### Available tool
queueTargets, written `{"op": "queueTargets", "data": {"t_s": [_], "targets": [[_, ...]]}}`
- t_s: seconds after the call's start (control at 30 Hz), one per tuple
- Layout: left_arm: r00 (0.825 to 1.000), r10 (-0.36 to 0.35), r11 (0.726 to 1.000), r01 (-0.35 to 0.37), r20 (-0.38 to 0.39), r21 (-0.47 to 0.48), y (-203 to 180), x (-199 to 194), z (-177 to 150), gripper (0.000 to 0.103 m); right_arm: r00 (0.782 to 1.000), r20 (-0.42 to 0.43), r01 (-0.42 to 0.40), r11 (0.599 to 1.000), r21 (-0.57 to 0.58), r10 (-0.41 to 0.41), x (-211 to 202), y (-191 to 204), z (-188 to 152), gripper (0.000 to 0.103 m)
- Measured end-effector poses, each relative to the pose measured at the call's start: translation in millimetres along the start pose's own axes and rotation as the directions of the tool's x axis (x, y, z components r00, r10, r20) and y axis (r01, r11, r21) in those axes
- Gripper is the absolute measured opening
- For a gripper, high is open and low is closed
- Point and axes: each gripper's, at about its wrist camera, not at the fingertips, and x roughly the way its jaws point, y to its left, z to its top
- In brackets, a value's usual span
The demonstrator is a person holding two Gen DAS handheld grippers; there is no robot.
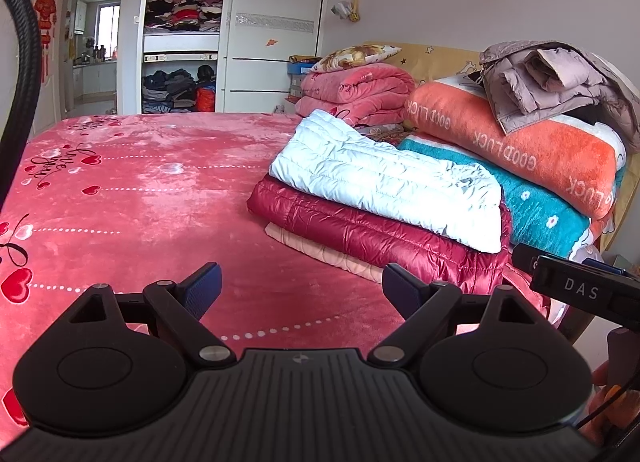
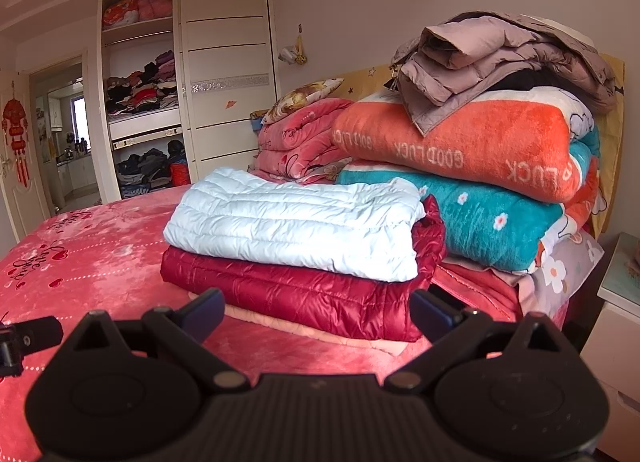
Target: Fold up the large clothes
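Note:
A folded pale blue puffer jacket [image 1: 384, 178] [image 2: 296, 222] lies on top of a folded dark red puffer jacket [image 1: 380, 234] [image 2: 304, 294], with a peach garment [image 1: 324, 252] under both. The stack rests on the pink bed cover [image 1: 160, 190] [image 2: 92, 262]. A crumpled mauve puffer jacket [image 1: 556, 82] [image 2: 496, 58] sits on the blanket pile behind. My left gripper [image 1: 301, 290] is open above the bed, just left of the stack, holding nothing. My right gripper [image 2: 318, 312] is open in front of the stack's near edge, also holding nothing.
Folded orange [image 1: 512, 138] [image 2: 460, 146] and teal [image 1: 540, 206] [image 2: 480, 222] blankets pile up at the headboard, pink quilts [image 1: 356, 94] [image 2: 300, 138] behind them. An open wardrobe [image 1: 180, 46] [image 2: 140, 102] and a doorway [image 1: 92, 42] lie beyond the bed. A white nightstand [image 2: 616, 302] stands at the right.

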Motion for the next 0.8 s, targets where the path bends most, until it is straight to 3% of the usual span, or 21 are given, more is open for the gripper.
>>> {"op": "queueTargets", "data": {"t_s": [0.8], "targets": [[0.999,-0.052,0.999,0.052,0.011,-0.008,4.5,5.7,-3.8,0.103,1.000,-0.011,0.005,1.000,0.004,-0.005,8.4,-5.1,-7.6,0.098]]}}
